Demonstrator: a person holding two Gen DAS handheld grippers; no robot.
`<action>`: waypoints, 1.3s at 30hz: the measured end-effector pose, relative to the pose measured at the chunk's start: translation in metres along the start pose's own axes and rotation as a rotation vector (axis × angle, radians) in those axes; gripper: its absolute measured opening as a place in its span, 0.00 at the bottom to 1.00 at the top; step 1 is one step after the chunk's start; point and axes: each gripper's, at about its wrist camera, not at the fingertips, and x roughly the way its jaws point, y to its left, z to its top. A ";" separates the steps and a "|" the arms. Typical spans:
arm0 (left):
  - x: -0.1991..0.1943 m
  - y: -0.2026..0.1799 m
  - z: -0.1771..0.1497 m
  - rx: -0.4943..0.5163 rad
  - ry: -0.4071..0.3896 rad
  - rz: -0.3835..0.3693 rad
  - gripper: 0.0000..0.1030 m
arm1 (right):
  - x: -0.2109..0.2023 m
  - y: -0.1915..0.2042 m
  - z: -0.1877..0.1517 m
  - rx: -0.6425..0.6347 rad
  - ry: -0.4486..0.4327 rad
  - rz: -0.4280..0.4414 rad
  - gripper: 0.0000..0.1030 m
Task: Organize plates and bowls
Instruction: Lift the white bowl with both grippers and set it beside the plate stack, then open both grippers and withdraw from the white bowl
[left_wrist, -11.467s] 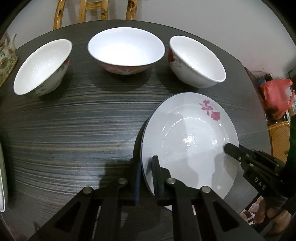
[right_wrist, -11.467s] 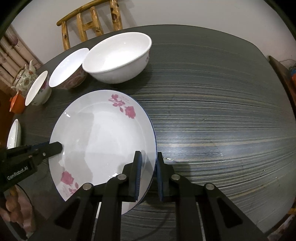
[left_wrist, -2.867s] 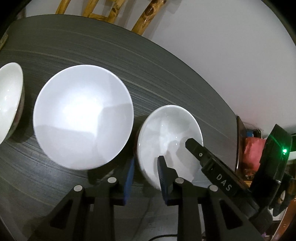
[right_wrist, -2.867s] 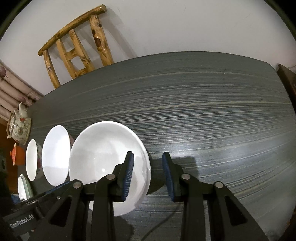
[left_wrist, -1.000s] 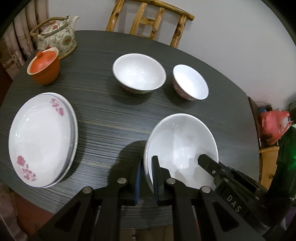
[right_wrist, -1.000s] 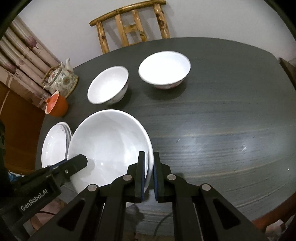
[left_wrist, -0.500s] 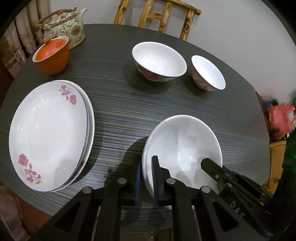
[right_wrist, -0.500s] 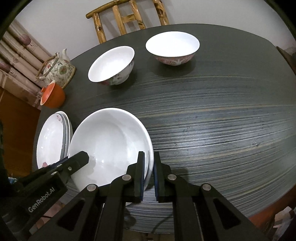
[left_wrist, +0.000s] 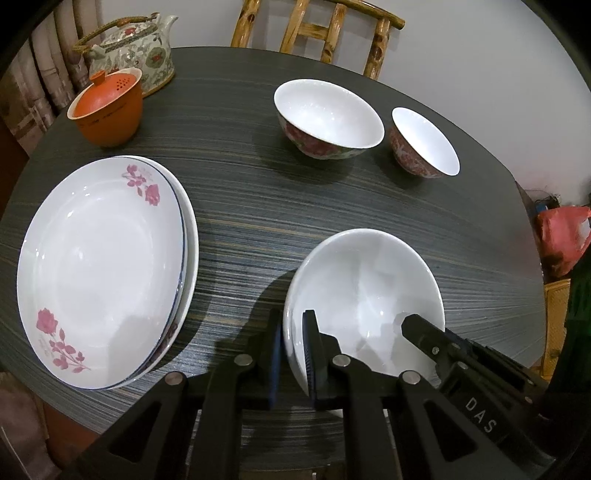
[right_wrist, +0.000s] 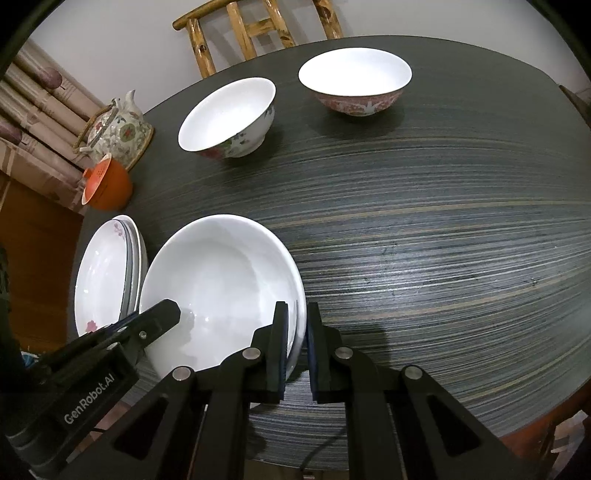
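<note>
Fingers (left_wrist: 309, 354): both pairs clamped | large white bowl (left_wrist: 365, 291) rim between, opposite sides

Lower plate (left_wrist: 190, 236): only its rim shows — the rest hidden under the top plate (left_wrist: 99, 266).
Chair (left_wrist: 321, 33): cut off by the frame's top edge.
</note>
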 end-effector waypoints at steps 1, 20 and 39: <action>0.001 0.001 0.000 -0.001 0.001 0.001 0.10 | 0.001 0.000 0.000 -0.001 0.002 0.000 0.10; 0.003 0.002 0.000 0.005 -0.003 0.016 0.10 | 0.004 0.000 -0.001 -0.024 0.006 0.025 0.12; -0.021 0.004 0.002 0.007 -0.047 0.044 0.13 | -0.017 0.001 0.000 -0.025 -0.022 0.048 0.24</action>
